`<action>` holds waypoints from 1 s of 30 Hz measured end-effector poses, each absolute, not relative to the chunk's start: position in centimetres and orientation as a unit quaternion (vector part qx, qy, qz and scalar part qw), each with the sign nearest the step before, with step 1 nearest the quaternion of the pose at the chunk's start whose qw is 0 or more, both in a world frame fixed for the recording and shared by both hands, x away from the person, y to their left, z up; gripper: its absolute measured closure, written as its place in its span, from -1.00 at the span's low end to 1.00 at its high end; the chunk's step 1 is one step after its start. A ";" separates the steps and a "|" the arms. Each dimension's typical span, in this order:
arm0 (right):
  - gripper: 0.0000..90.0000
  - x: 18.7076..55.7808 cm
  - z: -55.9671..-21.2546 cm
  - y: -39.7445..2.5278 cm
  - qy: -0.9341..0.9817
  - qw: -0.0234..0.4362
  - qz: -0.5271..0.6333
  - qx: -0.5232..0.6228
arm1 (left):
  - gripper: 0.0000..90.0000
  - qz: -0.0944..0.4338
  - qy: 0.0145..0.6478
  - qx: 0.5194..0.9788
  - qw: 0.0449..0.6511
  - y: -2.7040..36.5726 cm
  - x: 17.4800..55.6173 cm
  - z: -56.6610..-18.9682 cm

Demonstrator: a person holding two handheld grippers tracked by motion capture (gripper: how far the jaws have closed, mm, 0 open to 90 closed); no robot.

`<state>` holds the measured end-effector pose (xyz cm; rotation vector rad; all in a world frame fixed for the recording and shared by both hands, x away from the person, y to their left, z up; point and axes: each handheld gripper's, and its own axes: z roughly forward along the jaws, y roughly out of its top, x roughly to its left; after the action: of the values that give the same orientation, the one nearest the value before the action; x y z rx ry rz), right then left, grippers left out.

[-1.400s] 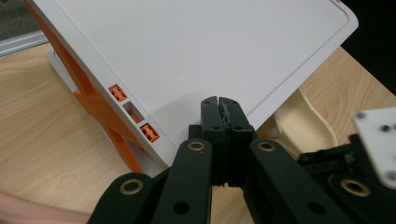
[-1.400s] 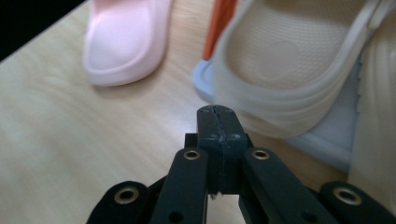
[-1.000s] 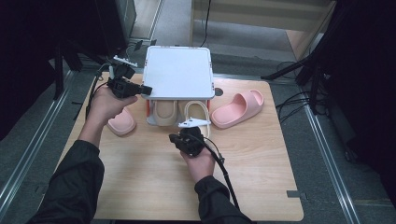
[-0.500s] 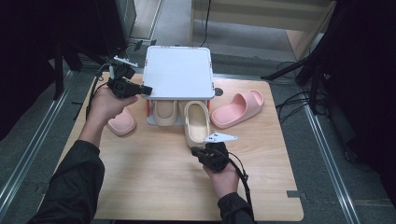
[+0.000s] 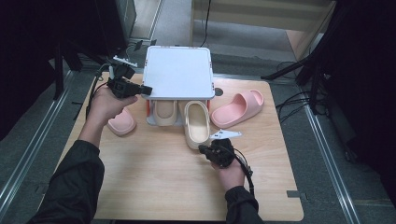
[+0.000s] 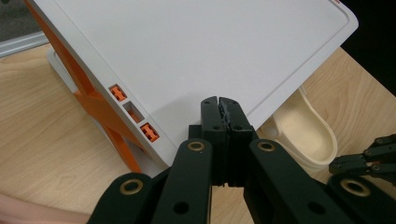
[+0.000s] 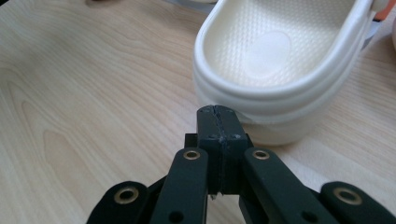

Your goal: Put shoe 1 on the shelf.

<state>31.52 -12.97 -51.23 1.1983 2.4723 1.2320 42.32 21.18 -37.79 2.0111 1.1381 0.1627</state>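
Note:
A white rack (image 5: 178, 72) with orange side struts stands at the table's far middle. One cream slipper (image 5: 165, 112) lies under it. A second cream slipper (image 5: 196, 123) sticks out toward me. My right gripper (image 5: 206, 149) is shut, empty, with its tips at that slipper's heel; in the right gripper view the shut gripper (image 7: 217, 112) meets the heel rim of the cream slipper (image 7: 275, 51). My left gripper (image 5: 141, 89) is shut at the rack's left front corner. In the left gripper view the gripper (image 6: 219, 104) lies over the white rack top (image 6: 196, 51).
A pink slipper (image 5: 237, 108) lies right of the rack. Another pink slipper (image 5: 121, 123) lies left, partly under my left hand. The wooden table (image 5: 154, 182) has bare room near me. A cable trails from the right gripper toward the front edge.
The right gripper has drawn back toward me and a little right, away from the rack's front. The outer cream slipper now shows in full. The left gripper has held still.

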 end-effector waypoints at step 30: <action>0.99 39.6 -51.1 -8.8 0.795 0.092 0.423 0.425 | 0.92 0.076 0.442 0.800 0.399 21.3 42.2 -37.7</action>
<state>39.60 -8.83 -51.15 1.2611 2.3614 1.2574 42.17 21.28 -37.74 2.0243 1.1175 0.1916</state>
